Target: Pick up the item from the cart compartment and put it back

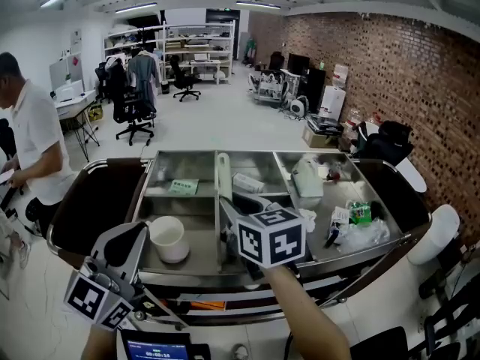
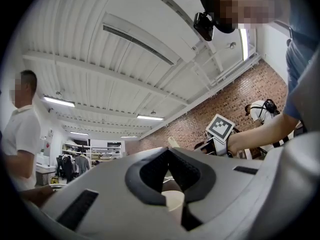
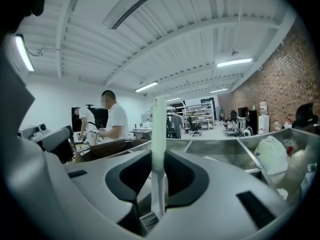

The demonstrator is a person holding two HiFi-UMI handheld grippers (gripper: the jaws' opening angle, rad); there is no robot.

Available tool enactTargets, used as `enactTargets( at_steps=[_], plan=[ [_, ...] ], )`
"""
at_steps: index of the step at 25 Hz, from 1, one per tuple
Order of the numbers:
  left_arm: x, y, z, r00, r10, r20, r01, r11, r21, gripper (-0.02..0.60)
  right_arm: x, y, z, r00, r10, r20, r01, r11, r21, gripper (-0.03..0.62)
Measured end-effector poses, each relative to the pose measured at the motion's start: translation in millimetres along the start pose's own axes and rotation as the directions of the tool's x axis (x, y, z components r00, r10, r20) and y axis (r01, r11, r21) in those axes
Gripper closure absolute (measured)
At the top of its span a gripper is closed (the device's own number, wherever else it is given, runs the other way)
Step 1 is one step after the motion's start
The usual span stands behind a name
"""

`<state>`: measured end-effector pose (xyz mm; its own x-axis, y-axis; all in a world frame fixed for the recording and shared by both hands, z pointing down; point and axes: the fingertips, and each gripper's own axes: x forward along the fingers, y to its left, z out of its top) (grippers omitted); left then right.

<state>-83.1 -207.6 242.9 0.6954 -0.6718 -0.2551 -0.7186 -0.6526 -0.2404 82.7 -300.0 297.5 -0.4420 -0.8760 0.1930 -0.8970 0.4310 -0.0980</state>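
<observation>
Cart [image 1: 247, 153] below, right gripper [image 3: 159, 156] clamps rod [image 3: 158, 124], clearest in its own view.

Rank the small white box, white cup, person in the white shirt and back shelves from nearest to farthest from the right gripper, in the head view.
1. Small white box, middle cart compartment, just beyond the right gripper.
2. White cup, left compartment.
3. Person in white shirt, beside the cart's left end.
4. Back shelves, far end of the room.
</observation>
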Motion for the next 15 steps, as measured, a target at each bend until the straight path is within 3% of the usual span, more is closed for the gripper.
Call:
enactTargets(
  at_steps=[7, 15],
  plan=[
    [0.2, -1.6, -5.2, 1.0, 0.006, -0.007, -0.006, 1.0, 0.003, 0.569, 21.5, -21.6, -9.5, 0.998, -0.055, -0.02, 0.055, 0.998, -0.033, 0.491],
    [1.0, -2.5, -2.7, 1.0, 0.012, -0.01, -0.012, 1.0, 0.014, 0.569, 42.8, -40.3, -25.8, 0.989, -0.1, -0.109, 0.093, 0.994, -0.064, 0.485]
  ],
)
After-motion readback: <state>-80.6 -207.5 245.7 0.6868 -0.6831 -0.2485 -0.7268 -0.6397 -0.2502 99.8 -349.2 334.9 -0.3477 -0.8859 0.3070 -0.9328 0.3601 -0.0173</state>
